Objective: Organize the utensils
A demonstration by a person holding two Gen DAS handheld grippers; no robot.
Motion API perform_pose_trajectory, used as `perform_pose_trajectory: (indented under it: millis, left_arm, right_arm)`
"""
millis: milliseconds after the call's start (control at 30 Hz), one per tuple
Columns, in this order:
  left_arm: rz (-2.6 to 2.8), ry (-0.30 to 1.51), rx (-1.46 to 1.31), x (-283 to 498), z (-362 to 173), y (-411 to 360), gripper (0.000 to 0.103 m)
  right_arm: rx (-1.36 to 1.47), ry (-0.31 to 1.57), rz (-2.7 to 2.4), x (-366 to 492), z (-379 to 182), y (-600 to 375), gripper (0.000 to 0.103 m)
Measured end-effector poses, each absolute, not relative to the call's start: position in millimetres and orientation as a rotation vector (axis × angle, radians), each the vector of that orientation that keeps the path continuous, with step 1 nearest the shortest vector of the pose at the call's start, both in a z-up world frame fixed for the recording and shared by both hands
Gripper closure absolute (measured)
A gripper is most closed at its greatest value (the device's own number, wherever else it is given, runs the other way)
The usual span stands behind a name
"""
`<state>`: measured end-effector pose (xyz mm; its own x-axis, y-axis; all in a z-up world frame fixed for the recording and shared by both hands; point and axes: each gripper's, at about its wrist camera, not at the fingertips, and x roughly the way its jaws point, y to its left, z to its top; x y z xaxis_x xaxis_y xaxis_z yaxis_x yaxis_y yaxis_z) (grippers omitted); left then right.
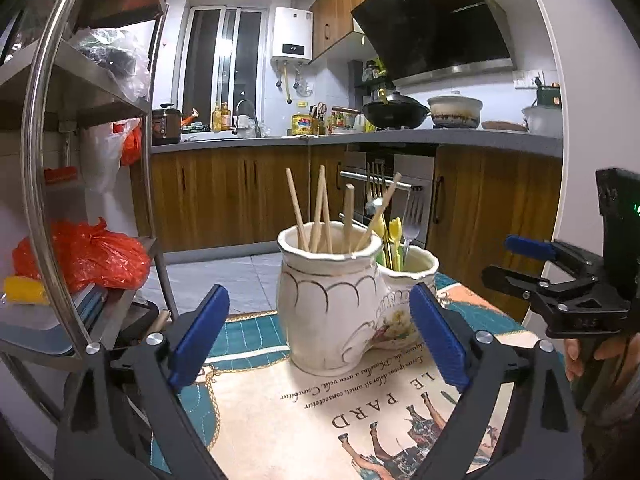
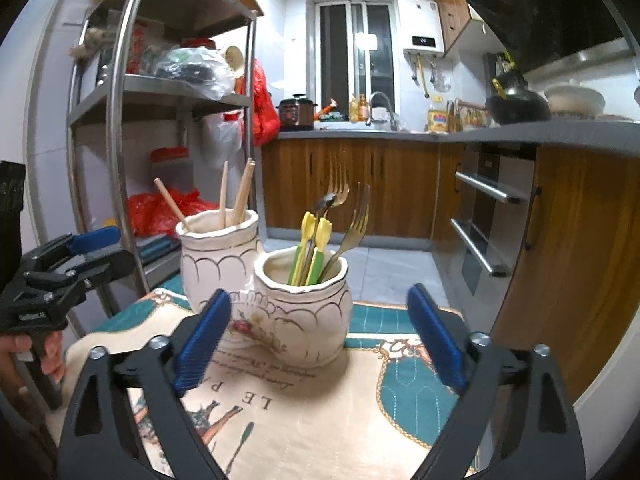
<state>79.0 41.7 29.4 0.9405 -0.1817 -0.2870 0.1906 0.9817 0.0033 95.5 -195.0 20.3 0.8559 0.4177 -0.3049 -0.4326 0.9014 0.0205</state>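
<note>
Chopsticks (image 1: 320, 212) stand in the taller ceramic pot (image 1: 328, 308), forks (image 2: 352, 220) in the lower pot (image 2: 304, 312) touching it on the tabletop (image 2: 320, 420). Light, stiff, slippery shafts: grip mid-shaft. Both left tongs (image 1: 320, 336) and right tongs (image 2: 320, 336) gape, empty.

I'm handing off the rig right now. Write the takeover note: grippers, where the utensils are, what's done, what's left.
Left gripper: open, empty, facing the holder.
Right gripper: open, empty, also facing it.
The ceramic two-pot holder stands on the printed mat.
Taller pot holds the wooden chopsticks.
Shorter pot holds the forks, a spoon and yellow-green plastic pieces.
Done: everything visible looks sorted by type.
Left: no loose utensils in view; check beyond the frames.
</note>
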Motion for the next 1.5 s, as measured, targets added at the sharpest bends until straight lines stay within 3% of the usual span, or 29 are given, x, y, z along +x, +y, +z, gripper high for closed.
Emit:
perform_pose_trajectory:
  millis: [200, 1500]
  left_arm:
    - [-0.189, 0.288, 0.047, 77.0, 22.5, 35.9, 0.006]
    - [-0.174, 0.293, 0.039, 77.0, 19.1, 37.6, 0.006]
  right_arm:
    - [-0.05, 0.304, 0.453, 94.3, 15.7, -193.3, 0.008]
    - [-0.045, 0.298, 0.462, 92.5, 11.7, -190.2, 0.005]
